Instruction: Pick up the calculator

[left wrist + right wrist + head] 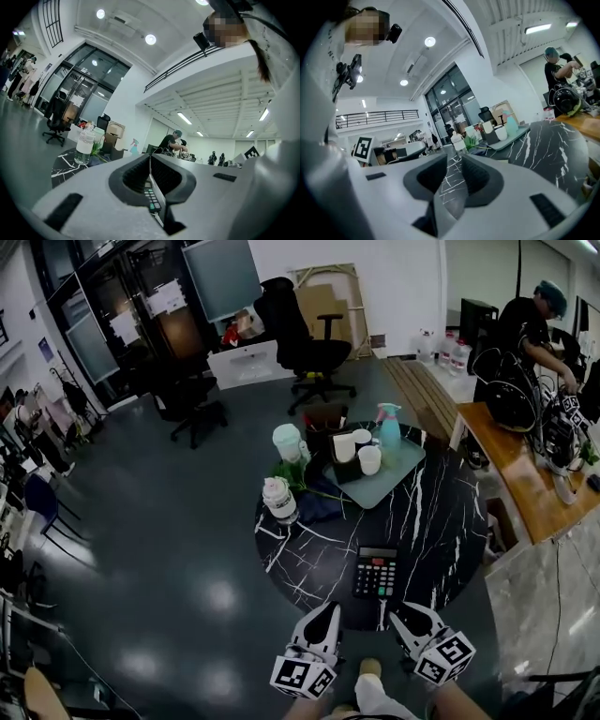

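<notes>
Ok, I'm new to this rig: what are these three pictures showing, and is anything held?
A person holds a two-jaw gripper in each hand; there is no robot arm. The head view looks down from their head at the left gripper and right gripper by a round black marble table. On it are a calculator, a tray with cups and a spray bottle, and a bottle. The other two pictures come from cameras riding on each gripper, looking along its jaws. The left jaws are together, the right slightly apart with table showing between. Nothing is held yet.
</notes>
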A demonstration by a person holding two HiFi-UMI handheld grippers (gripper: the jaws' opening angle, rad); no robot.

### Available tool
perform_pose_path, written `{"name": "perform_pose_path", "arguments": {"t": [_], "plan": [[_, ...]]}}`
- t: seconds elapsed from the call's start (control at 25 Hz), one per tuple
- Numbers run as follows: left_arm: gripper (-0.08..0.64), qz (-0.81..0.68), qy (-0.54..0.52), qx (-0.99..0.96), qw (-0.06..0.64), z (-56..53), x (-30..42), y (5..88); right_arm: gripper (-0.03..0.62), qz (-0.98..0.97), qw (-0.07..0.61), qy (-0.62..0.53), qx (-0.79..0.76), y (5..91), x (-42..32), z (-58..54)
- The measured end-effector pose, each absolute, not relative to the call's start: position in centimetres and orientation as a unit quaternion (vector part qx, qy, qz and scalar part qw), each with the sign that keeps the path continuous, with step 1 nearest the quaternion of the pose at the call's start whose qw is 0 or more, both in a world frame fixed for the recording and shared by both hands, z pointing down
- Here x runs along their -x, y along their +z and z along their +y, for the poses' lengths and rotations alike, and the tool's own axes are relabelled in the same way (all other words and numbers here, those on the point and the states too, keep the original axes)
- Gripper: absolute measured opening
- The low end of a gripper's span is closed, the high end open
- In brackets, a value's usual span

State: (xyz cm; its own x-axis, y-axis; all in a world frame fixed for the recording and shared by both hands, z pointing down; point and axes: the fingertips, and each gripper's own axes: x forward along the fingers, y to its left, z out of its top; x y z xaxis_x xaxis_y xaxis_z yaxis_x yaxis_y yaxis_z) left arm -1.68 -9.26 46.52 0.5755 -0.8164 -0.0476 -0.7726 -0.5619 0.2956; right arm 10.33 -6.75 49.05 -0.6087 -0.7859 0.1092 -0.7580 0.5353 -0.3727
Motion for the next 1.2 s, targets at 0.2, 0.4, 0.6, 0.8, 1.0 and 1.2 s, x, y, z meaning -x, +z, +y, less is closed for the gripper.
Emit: {"name": "perform_pose_path", "arguments": {"t": [0.2, 0.4, 0.6, 0.8, 1.0, 1.2], "plan": [[0.008, -0.468, -0.088, -0.871, 0.121, -11.9, 1.3, 47.5, 0.154, 0.882, 0.013, -0.218, 0.418, 51.1, -12.7, -12.0], [0.008, -0.474, -0.078, -0.868, 0.121, -14.2, 1.5, 49.0, 0.187, 0.871, -0.079, -0.27, 0.403, 55.9, -14.7, -17.3], [0.008, -0.478, -0.077, -0.866, 0.126, -16.3, 1.5, 50.7, 0.187, 0.85, -0.124, -0.342, 0.38, 60.0, -16.1, -20.9], [0.008, -0.479, -0.075, -0.864, 0.138, -17.6, 1.9, 53.4, 0.187, 0.832, -0.118, -0.391, 0.375, 62.1, -15.7, -23.7], [0.008, -0.479, -0.078, -0.864, 0.138, -19.3, 2.5, 54.5, 0.187, 0.831, -0.154, -0.415, 0.336, 63.4, -14.5, -24.6], [0.008, -0.483, -0.084, -0.86, 0.143, -20.2, 2.8, 55.2, 0.186, 0.813, -0.173, -0.468, 0.3, 64.4, -14.1, -25.1]]}}
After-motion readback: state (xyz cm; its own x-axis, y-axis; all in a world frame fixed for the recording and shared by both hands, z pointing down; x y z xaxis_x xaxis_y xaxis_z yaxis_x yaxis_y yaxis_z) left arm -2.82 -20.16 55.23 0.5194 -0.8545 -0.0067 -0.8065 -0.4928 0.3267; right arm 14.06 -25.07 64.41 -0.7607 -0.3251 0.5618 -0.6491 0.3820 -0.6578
